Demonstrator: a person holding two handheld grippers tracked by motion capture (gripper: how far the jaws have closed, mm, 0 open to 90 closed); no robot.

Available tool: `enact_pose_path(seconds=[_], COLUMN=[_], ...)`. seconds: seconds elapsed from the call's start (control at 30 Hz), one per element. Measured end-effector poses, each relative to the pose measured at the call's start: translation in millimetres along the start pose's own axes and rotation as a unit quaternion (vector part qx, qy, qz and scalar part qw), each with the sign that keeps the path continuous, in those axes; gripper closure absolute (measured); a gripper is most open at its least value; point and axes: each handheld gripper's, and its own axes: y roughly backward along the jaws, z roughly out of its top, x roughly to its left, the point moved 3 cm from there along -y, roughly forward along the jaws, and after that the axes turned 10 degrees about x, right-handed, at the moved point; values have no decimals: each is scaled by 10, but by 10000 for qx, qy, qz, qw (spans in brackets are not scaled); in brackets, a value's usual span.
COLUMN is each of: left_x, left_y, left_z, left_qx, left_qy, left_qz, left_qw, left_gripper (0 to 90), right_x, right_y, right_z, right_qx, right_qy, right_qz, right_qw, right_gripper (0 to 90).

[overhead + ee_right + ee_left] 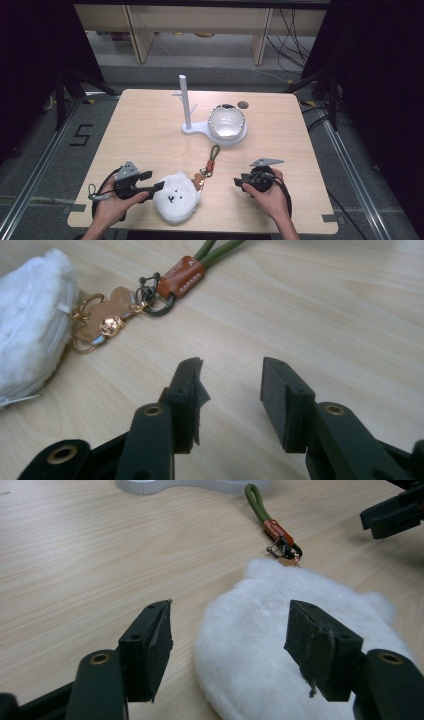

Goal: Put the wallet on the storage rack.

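A fluffy white plush pouch (176, 197) with a small face lies near the table's front edge; its fur (295, 645) lies just ahead of my left gripper's jaws. From its top runs a keychain: a gold bear charm (107, 320), an orange leather tab (181, 274) and a green cord loop (215, 151). My left gripper (152, 181) rests just left of the pouch, open (227, 647), its pads not pressing the fur. My right gripper (239, 183) sits to the right of the pouch, open (231, 390), with bare table between its jaws.
A white stand (186, 102) with an upright post and side pegs stands mid-table; on its base sits a shiny silver bowl-like dish (226, 121). A small dark round hole (243, 104) lies behind it. The table's front edge (200, 231) is close to both hands.
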Motion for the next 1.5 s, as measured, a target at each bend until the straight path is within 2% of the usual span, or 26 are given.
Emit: enact_pose_path(seconds=[0.03,0.07,0.1,0.13,0.2,0.27,0.33,0.4,0.47,0.5,0.57,0.6,0.63,0.67,0.7,0.73,0.8,0.87,0.9,0.93,1.07,1.1,1.13,1.17,1.37,1.5], left_x=[20,37,47,47,93,95,116,130,196,196,218,233,233,271,268,268,243,223,170,141,64,64,43,38,-3,-20], left_y=[5,8,6,6,-3,-1,14,15,-14,-14,-59,-64,-64,-78,-107,-107,-185,-211,-277,-308,-424,-424,-473,-483,-533,-558], left_z=[3,7,10,10,45,60,144,175,267,267,359,387,387,424,442,442,471,471,472,472,464,464,449,444,419,418], left_qx=[51,125,167,167,551,633,869,941,1264,1264,1565,1752,1752,2109,2132,2132,2361,2395,2470,2523,2688,2688,2778,2817,2900,2943], left_qy=[40,17,22,22,-64,-88,-295,-344,-499,-499,-678,-801,-801,-1067,-1035,-1035,-1104,-1097,-1135,-1127,-1131,-1131,-1089,-1093,-1033,-1008], left_qz=[19,-40,-70,-70,-117,-115,-182,-197,-151,-151,-212,-248,-248,-294,-307,-307,-319,-353,-492,-553,-624,-624,-631,-608,-621,-616], left_qw=[10000,9999,9998,9998,9984,9979,9956,9948,9906,9906,9851,9810,9810,9712,9710,9710,9649,9640,9611,9595,9545,9545,9524,9513,9494,9484], left_gripper=[331,329,328,327,323,323,323,323,323,324,324,325,326,326,326,325,326,329,332,333,336,337,341,345,386,410], right_x=[-15,-13,-25,-25,-16,-64,-85,-85,-109,-94,-106,-88,-84,-77,-63,-57,-40,-35,-18,-17,-30,-30,-40,-36,-27,-26], right_y=[4,2,29,29,38,48,70,83,102,116,119,117,112,108,134,120,123,124,123,114,86,86,92,89,70,59], right_z=[-10,-23,-33,-33,-32,-23,-17,-19,-20,-31,-26,-14,-6,-2,-9,-3,-3,-7,-18,-17,-18,-18,-24,-27,-39,-43], right_qx=[-110,-223,-31,-31,-20,33,100,139,63,240,221,51,-13,-4,226,140,159,177,265,212,141,141,303,249,179,222], right_qy=[24,-117,-115,-115,-379,-221,-246,-318,-257,-520,-502,-447,-411,-429,-472,-384,-341,-330,-471,-439,-370,-370,-346,-352,-415,-304], right_qz=[0,-55,3,3,85,34,7,0,-13,-81,-219,-74,-53,-51,-63,-46,-20,-79,1,10,54,54,104,49,121,215], right_qw=[9999,9997,9999,9999,9992,9997,9996,9994,9996,9983,9983,9990,9991,9991,9986,9992,9993,9993,9985,9988,9992,9992,9989,9991,9989,9991], right_gripper=[603,599,598,598,599,598,596,596,592,592,587,586,584,582,579,577,575,573,572,571,565,565,561,561,552,549])
